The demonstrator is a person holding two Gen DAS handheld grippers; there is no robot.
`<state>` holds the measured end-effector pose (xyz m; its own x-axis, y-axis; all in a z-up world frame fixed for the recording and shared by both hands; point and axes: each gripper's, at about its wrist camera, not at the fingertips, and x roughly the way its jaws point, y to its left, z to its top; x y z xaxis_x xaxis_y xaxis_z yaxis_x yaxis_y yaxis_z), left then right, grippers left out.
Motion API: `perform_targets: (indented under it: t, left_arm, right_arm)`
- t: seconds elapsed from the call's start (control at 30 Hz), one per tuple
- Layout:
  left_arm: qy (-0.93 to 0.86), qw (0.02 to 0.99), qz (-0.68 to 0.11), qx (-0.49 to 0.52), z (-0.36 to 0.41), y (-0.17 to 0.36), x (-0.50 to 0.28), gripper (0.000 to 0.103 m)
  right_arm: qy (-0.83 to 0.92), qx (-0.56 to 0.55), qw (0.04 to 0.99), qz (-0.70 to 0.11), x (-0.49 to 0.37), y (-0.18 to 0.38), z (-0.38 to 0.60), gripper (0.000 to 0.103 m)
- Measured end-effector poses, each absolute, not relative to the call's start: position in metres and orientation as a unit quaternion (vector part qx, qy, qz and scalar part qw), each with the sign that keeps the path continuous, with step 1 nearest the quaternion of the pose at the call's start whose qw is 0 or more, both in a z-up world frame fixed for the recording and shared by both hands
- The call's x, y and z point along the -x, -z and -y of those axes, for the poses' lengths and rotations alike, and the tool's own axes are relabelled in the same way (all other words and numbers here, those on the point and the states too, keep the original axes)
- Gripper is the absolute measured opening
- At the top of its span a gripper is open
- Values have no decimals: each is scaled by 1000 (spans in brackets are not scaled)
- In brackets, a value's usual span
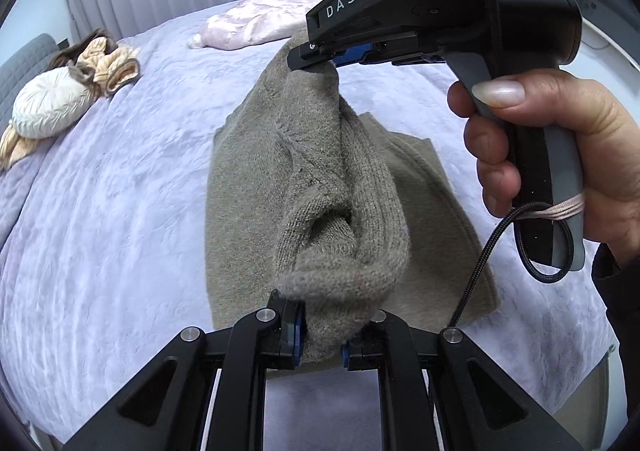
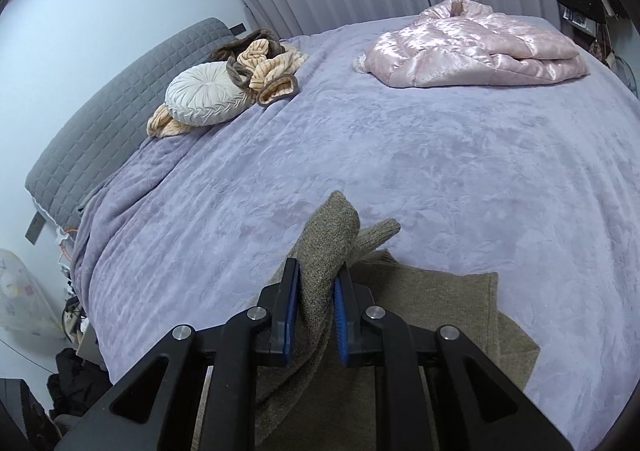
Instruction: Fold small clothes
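Item count on the bed [image 2: 400, 155]:

- Grippers: two, the left gripper [image 1: 320, 343] and the right gripper [image 2: 314, 315].
- Grey-brown knitted garment [image 1: 256, 187]: one.
- Pink quilted jacket [image 2: 472, 51]: one.
- Round white cushion [image 2: 208, 95]: one.
- Striped peach and brown cloth [image 2: 268, 59]: one heap; the number of pieces in it cannot be told.
- Hand [image 1: 560, 155]: one in view.

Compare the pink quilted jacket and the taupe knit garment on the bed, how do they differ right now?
The pink jacket is shiny and quilted; the taupe knit garment is matte and fuzzy. The jacket lies untouched far across the bed; the knit is partly lifted, pinched by the left gripper and right gripper. Both are on the lilac cover.
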<state>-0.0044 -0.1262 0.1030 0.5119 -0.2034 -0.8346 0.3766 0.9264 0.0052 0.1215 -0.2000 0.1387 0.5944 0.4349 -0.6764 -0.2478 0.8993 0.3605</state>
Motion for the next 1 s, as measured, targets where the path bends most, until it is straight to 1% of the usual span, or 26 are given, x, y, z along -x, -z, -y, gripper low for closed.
perform_targets:
  t: [0.03,0.07,0.2,0.33,0.43,0.5,0.53,0.57,0.6,0.63,0.73,0.8,0.83,0.9,0.97,1.0]
  left_arm:
    - [169,863,-466,-98,135,-103,4,14]
    - [172,860,-468,-104,142,-101,4,14]
    - [177,854,-471,-133,165,-86,0,14]
    - [172,838,-502,-127,166,-60,-12,14]
    - [172,831,-517,-112,156,-50,-29,14]
    - [172,830,-518,-111,156,-49,-40,14]
    - [172,831,-517,-113,156,-49,-42,14]
    - [172,831,-516,-114,157,-50,-43,14]
    - [172,832,-515,-114,157,-50,-43,14]
    - [172,832,-515,-114,156,-50,-45,14]
    - [171,831,-517,-111,154,-50,-48,14]
    - [170,832,-517,-108,154,-51,-47,14]
    - [172,833,-516,-106,153,-53,-47,14]
    - [176,836,-509,-105,152,-59,-44,14]
    - [178,840,-500,-108,152,-66,-42,14]
    - [181,841,-499,-105,153,-70,-42,14]
  right_arm:
    - [-191,-120,886,-405,-120,-138,208,13]
    - [-193,-126,886,-402,-118,-137,216,12]
    - [-189,-132,885,-406,-117,-126,232,12]
    - [-182,-163,864,-441,-122,-90,247,12]
    - [-172,-195,847,-463,-122,-68,262,18]
    - [-172,-212,837,-474,-122,-59,269,35]
    - [-174,-217,835,-475,-119,-56,271,56]
    - [-179,-222,834,-473,-115,-54,273,73]
    - [-186,-227,832,-471,-111,-52,273,75]
    - [-196,-236,827,-471,-109,-48,274,76]
    - [-204,-267,809,-482,-114,-34,274,75]
    - [-228,-283,791,-492,-120,-22,266,69]
    - [-228,-271,792,-498,-122,-18,259,61]
    - [-232,-253,796,-499,-126,-16,247,48]
    - [-242,-260,794,-494,-131,-18,243,19]
    - [-244,-260,798,-486,-131,-23,243,18]
